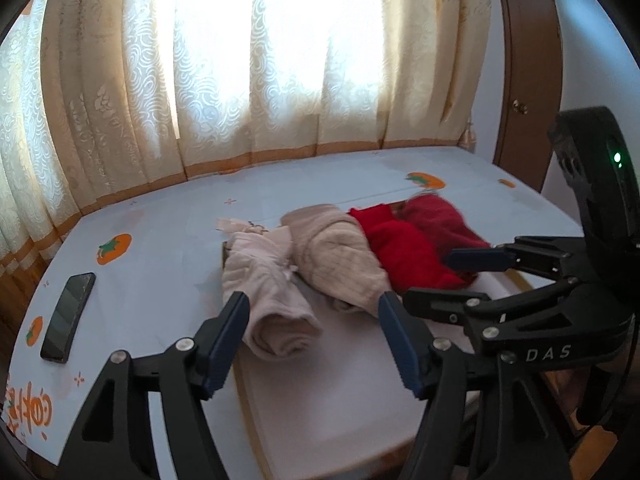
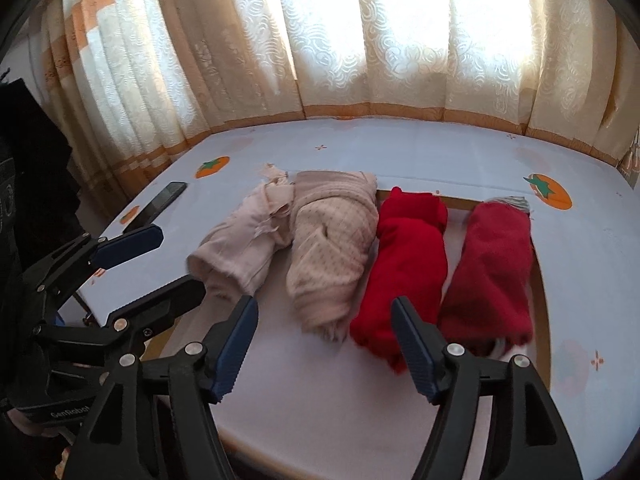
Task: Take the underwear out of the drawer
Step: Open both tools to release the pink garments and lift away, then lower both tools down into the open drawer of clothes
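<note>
Four rolled pieces of underwear lie side by side in the open drawer [image 2: 542,280]: a pale pink roll [image 2: 236,248], a beige roll [image 2: 332,248], a bright red roll [image 2: 408,256] and a dark red roll [image 2: 492,268]. My left gripper [image 1: 312,304] is open, and the pink roll's [image 1: 264,280] near end lies between its tips with the pads off it. My right gripper [image 2: 324,308] is open too, just in front of the beige and bright red rolls and holding nothing. Each gripper shows in the other's view: the right gripper [image 1: 440,280] and the left gripper [image 2: 172,264].
A dark phone [image 1: 68,316] lies on the pale blue tabletop [image 1: 160,240], which carries orange fruit prints, left of the drawer. Lace curtains [image 1: 248,80] hang close behind the table. A brown door [image 1: 524,80] stands at the far right.
</note>
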